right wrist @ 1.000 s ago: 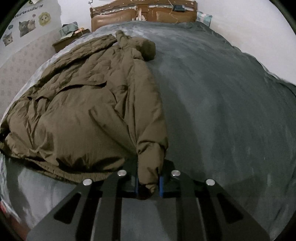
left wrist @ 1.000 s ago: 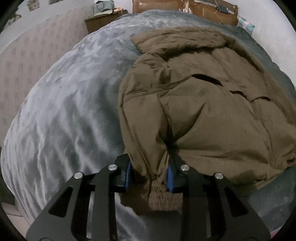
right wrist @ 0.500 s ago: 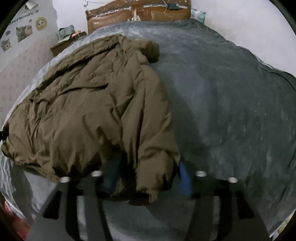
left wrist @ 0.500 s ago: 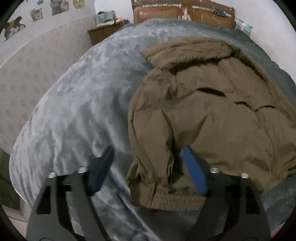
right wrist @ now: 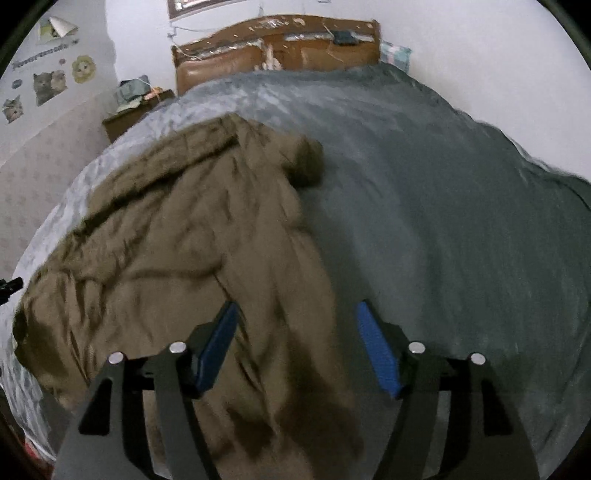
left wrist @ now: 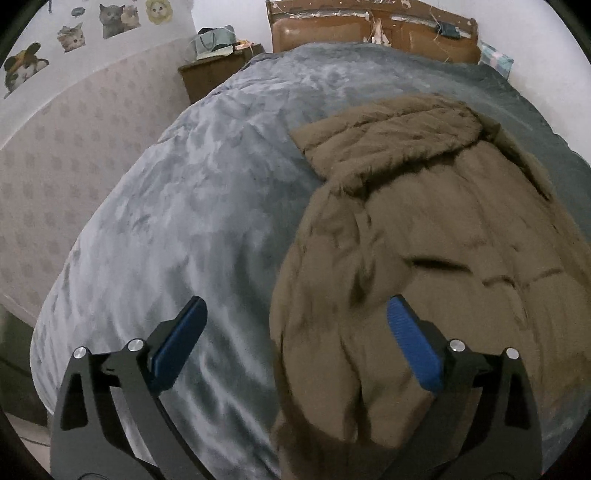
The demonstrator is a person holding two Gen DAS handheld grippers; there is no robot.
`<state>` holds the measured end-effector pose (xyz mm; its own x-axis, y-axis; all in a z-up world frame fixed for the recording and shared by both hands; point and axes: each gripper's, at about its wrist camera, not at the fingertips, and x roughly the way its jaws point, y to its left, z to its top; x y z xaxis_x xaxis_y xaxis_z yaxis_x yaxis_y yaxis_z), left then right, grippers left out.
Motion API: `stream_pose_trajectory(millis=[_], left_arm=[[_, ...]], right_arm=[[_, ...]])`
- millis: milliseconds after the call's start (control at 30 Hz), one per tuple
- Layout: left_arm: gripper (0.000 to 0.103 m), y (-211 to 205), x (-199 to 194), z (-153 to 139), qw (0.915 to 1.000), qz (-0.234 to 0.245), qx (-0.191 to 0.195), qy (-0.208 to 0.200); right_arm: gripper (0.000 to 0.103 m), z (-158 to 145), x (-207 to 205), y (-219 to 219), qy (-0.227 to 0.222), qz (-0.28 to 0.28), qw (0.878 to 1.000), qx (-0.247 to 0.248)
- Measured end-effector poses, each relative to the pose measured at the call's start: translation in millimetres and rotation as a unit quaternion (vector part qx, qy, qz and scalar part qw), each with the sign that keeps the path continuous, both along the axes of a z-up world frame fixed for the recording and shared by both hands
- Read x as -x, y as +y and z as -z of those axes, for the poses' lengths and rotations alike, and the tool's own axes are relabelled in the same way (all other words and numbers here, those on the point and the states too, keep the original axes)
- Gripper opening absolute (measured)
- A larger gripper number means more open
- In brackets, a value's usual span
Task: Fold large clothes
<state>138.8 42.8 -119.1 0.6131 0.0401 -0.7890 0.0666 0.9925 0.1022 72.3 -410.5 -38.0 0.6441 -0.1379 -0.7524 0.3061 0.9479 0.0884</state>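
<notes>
A large brown padded coat [left wrist: 424, 240] with a fur-trimmed hood lies spread on a grey bed cover [left wrist: 184, 221]. My left gripper [left wrist: 295, 310] hovers above the coat's left sleeve near the foot of the bed, its jaws still opening wide, blue pads [left wrist: 410, 343] clear of the fabric. In the right wrist view the coat [right wrist: 166, 251] fills the left half, and my right gripper [right wrist: 295, 314] hangs over its right sleeve. Its jaws are opening too, with the sleeve lying below and between the pads [right wrist: 376, 350], untouched. Both sleeves rest folded along the coat's sides.
A brown wooden headboard [right wrist: 277, 51] stands at the far end, with a nightstand [left wrist: 210, 74] holding bags to its left. A patterned wall with cat stickers [left wrist: 74, 33] runs along the left. Bare grey cover [right wrist: 461, 240] stretches right of the coat.
Both grippers let go of the sleeve cuffs, opened wide and lifted back from the coat. The sleeves dropped onto the bed.
</notes>
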Motion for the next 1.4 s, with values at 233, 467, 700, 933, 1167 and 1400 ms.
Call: stream_pose_trajectory(millis=[233, 467, 700, 933, 1167, 1400], left_arm=[[0.098, -5, -64, -7, 0.9995, 0.002, 0.031, 0.008], [0.098, -15, -133, 8, 0.9994, 0.001, 0.022, 0.025], [0.098, -10, -212, 30, 0.9992, 0.000, 0.009, 0.038], [0.098, -5, -254, 45, 0.9988, -0.002, 0.008, 0.048], [0.098, -3, -254, 51, 0.9982, 0.003, 0.004, 0.060], [0.098, -9, -244, 41, 0.9981, 0.000, 0.003, 0.062]], right_arm=[[0.068, -12, -94, 19, -0.019, -0.036, 0.999, 0.012], [0.068, 8, -184, 23, -0.012, -0.047, 0.999, 0.004], [0.068, 30, -276, 18, -0.017, -0.049, 0.998, -0.021], [0.068, 53, -363, 32, -0.010, -0.069, 0.996, -0.047], [0.063, 80, -416, 33, 0.001, -0.055, 0.994, -0.092], [0.006, 66, -404, 64, 0.010, -0.092, 0.995, 0.029]])
